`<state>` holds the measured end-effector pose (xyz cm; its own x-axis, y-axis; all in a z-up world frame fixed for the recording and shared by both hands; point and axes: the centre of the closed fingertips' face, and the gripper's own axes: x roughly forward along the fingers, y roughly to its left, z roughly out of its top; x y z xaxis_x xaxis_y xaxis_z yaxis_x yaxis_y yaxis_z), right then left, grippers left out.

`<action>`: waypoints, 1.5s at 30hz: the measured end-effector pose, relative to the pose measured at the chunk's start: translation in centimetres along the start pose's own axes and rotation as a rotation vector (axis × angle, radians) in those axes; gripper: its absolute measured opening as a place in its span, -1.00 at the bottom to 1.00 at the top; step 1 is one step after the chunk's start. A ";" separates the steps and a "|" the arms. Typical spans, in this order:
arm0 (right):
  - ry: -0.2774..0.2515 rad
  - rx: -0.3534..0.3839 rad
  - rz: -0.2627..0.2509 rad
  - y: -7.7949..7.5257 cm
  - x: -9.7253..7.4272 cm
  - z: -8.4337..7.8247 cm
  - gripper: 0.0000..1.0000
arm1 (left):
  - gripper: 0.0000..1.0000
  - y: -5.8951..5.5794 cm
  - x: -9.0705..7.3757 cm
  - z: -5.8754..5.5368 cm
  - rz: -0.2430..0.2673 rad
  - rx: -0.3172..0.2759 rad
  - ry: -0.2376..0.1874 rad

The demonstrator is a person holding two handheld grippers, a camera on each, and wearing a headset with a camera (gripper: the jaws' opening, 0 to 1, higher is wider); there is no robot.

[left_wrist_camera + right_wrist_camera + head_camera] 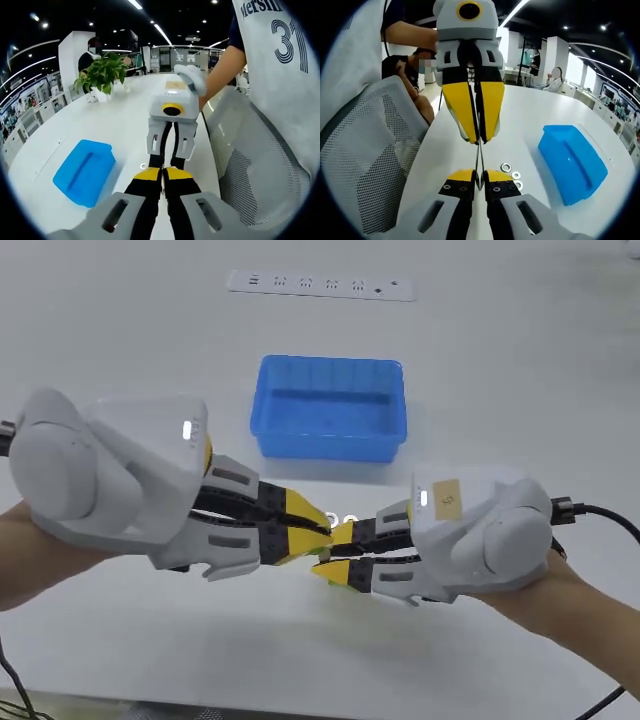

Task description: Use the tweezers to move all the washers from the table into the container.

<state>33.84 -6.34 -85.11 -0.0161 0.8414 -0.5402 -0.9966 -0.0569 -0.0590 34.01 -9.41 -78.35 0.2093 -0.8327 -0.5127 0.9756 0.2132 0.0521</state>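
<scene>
Grippers, two: left gripper [318,538] and right gripper [333,552], meeting tip to tip. Each has its jaws pressed together on the tweezers [480,157], one pair, a thin metal strip running from one set of jaws to the other. Washers [506,166], three counted, flat on the white table [530,115], just right of the right gripper's jaws. Container [572,162], one, blue, farther out on that same side. Power strip [320,284], one, beyond the container.

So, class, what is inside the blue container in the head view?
A bare blue floor shows inside the blue container, with no washers on it. Its near wall hides a strip of floor. The washers lie on the table outside.
</scene>
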 end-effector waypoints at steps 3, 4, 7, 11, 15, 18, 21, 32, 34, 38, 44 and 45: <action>0.000 0.000 0.003 0.1 0.0 0.0 -0.83 | -0.87 -0.2 0.0 0.0 -0.009 0.012 0.005; 0.001 0.000 0.003 0.1 0.0 0.0 -0.83 | -0.88 -0.2 -0.1 0.0 -0.010 0.017 0.008; 0.006 -0.007 0.002 0.2 0.1 0.1 -0.82 | -0.88 -0.2 -0.2 -0.1 -0.011 0.019 0.016; -0.006 -0.014 -0.003 0.1 0.1 0.9 -0.82 | -0.88 -0.2 -1.0 0.2 -0.019 0.009 0.011; -0.020 -0.026 -0.003 0.1 0.4 1.9 -0.81 | -0.88 -0.3 -1.9 0.5 -0.016 0.023 0.013; -0.030 -0.043 -0.004 0.1 0.7 2.7 -0.81 | -0.88 -0.4 -2.5 0.8 -0.025 0.018 0.008; -0.033 -0.058 -0.011 -0.1 1.0 3.2 -0.81 | -0.88 -0.1 -3.2 0.8 -0.009 0.008 -0.003; -0.002 -0.105 -0.053 -2.0 1.8 3.8 -0.81 | -0.87 1.6 -4.1 0.5 0.045 -0.007 -0.024; 0.001 -0.105 -0.062 -2.4 1.9 3.8 -0.80 | -0.87 1.8 -4.1 0.5 0.049 -0.007 -0.022; 0.015 -0.104 -0.068 -2.8 2.2 3.5 -0.80 | -0.87 2.4 -4.0 0.0 0.055 -0.008 -0.016; 0.029 -0.095 -0.074 -3.3 2.7 3.0 -0.79 | -0.87 3.2 -3.7 -0.6 0.065 -0.055 -0.043; 0.033 -0.092 -0.072 -3.4 2.8 2.9 -0.79 | -0.87 3.4 -3.7 -0.8 0.068 -0.065 -0.046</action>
<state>36.94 -2.25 -84.04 0.0592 0.8269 -0.5593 -0.9835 -0.0476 -0.1745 36.47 -5.24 -76.92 0.2788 -0.8377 -0.4697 0.9532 0.3010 0.0290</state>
